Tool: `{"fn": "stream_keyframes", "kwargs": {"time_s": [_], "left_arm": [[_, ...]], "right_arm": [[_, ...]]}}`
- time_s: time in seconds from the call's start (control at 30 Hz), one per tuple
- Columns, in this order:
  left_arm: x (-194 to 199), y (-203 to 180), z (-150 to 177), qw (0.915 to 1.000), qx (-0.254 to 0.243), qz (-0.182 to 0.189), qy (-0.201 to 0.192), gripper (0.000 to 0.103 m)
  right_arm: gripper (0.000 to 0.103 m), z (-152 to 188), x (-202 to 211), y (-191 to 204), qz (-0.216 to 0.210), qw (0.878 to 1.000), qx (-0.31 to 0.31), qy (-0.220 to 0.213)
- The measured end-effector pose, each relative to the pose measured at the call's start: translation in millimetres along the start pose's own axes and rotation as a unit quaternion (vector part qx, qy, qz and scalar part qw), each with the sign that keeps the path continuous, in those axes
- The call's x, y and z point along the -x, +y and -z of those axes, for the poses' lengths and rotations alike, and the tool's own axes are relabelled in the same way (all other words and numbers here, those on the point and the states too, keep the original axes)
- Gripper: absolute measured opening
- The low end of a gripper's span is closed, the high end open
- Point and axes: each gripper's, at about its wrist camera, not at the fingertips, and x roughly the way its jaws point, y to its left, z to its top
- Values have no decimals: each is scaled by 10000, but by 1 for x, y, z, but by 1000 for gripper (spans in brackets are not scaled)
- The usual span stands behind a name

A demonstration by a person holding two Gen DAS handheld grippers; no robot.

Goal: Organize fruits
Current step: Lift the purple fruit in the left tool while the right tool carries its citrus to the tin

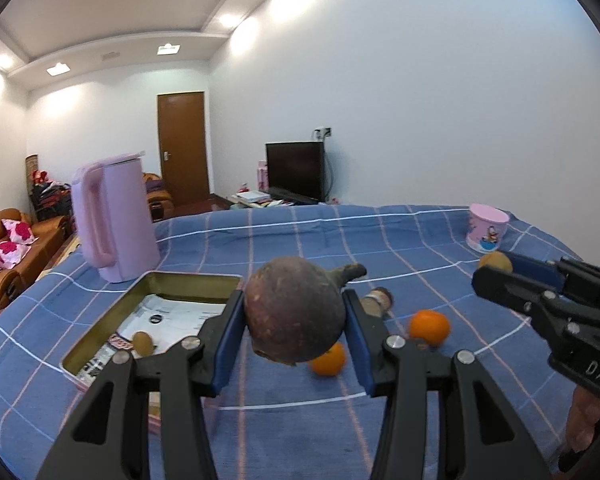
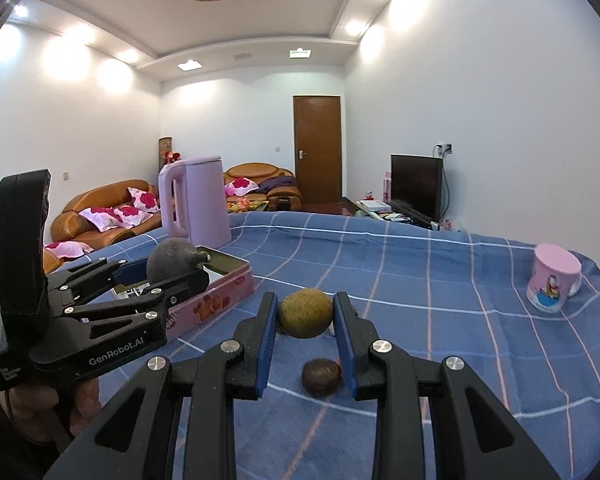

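My left gripper (image 1: 294, 312) is shut on a dark purple mangosteen (image 1: 296, 310), held above the blue checked cloth, just right of an open metal tin (image 1: 100, 336). A small brownish-green fruit (image 1: 143, 343) lies in the tin. Two oranges (image 1: 429, 327) (image 1: 329, 359) and a small brown fruit (image 1: 376, 300) rest on the cloth below. My right gripper (image 2: 305, 314) is shut on a round green-brown fruit (image 2: 306, 312), lifted over a dark brown fruit (image 2: 322, 376) on the cloth. In the right wrist view, the left gripper (image 2: 180, 266) with the mangosteen (image 2: 172, 260) hangs beside the tin (image 2: 216, 300).
A tall pink kettle (image 1: 112, 220) stands behind the tin at the cloth's far left. A pink cartoon cup (image 1: 486, 228) stands at the far right. Sofas, a door and a dark screen lie beyond the table. A hand (image 2: 72, 404) holds the left gripper's handle.
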Motion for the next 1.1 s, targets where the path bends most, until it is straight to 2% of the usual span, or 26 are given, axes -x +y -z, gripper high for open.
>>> {"fn": "stream_keyframes", "kwargs": {"time_s": [0.53,0.93,1.1], "left_arm": [[-12,69,-3,9963,411,-702,284,50],[-26,126,8,9873,674,-1315,581,50],[-32,138,14,9841,751,-1426,743,50]], "right_arm": [[30,-42,-63,46,-585,9974,322,273],[30,-47,-117,78,-874,9932,447,628],[30,-47,-135,90,-943,9915,493,753]]}}
